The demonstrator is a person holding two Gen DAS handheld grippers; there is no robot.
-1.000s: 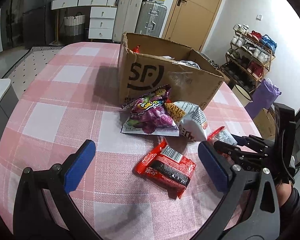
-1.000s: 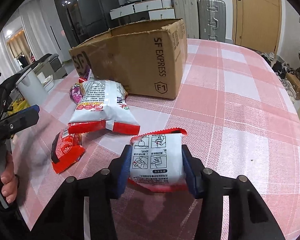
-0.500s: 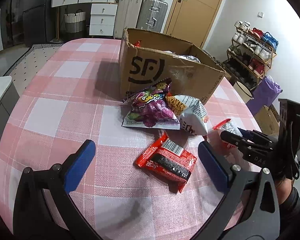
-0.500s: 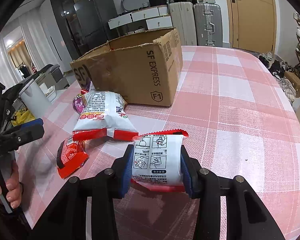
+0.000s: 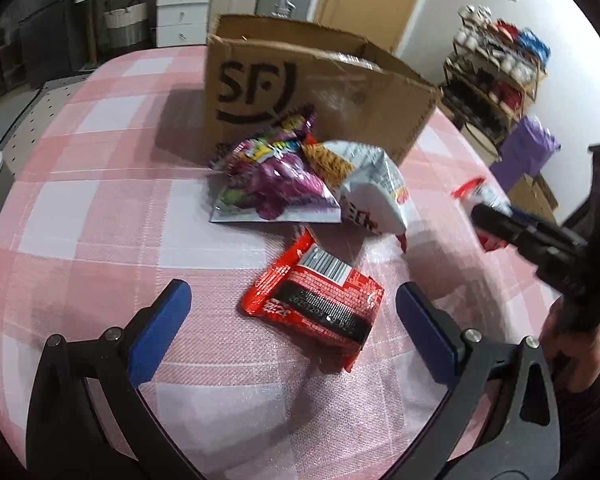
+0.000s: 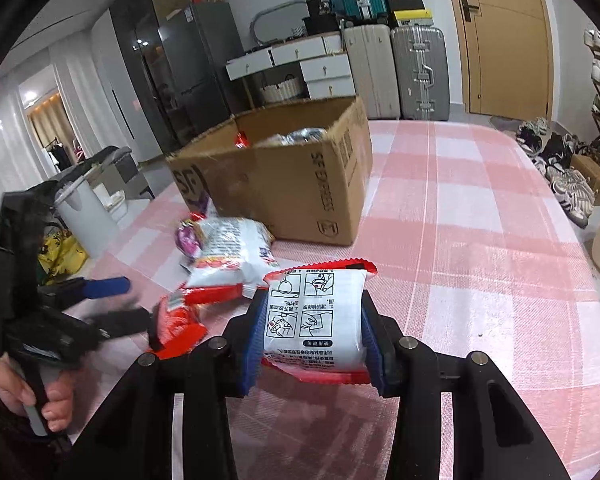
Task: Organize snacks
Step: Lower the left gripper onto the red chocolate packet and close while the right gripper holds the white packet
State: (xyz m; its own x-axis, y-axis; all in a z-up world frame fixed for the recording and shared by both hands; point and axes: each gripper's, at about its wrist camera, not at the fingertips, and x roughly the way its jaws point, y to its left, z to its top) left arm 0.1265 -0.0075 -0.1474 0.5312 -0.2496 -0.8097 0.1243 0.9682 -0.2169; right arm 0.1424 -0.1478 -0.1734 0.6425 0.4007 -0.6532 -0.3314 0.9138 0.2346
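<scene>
my right gripper (image 6: 312, 344) clamps the white red-edged snack packet (image 6: 314, 316); my left gripper (image 5: 292, 320) hangs wide open over the red foil packet (image 5: 314, 300) near the brown cardboard box (image 5: 300, 84).

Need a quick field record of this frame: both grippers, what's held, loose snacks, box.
right gripper: shut on white snack packet, red-edged, clear of the table
left gripper: open, jaws either side of red snack packet, no contact
loose on tablecloth: red snack packet, purple candy bag, white chip bag
cardboard box: open-topped, snacks already inside
bags vs box: purple bag and chip bag lie at its front wall
</scene>
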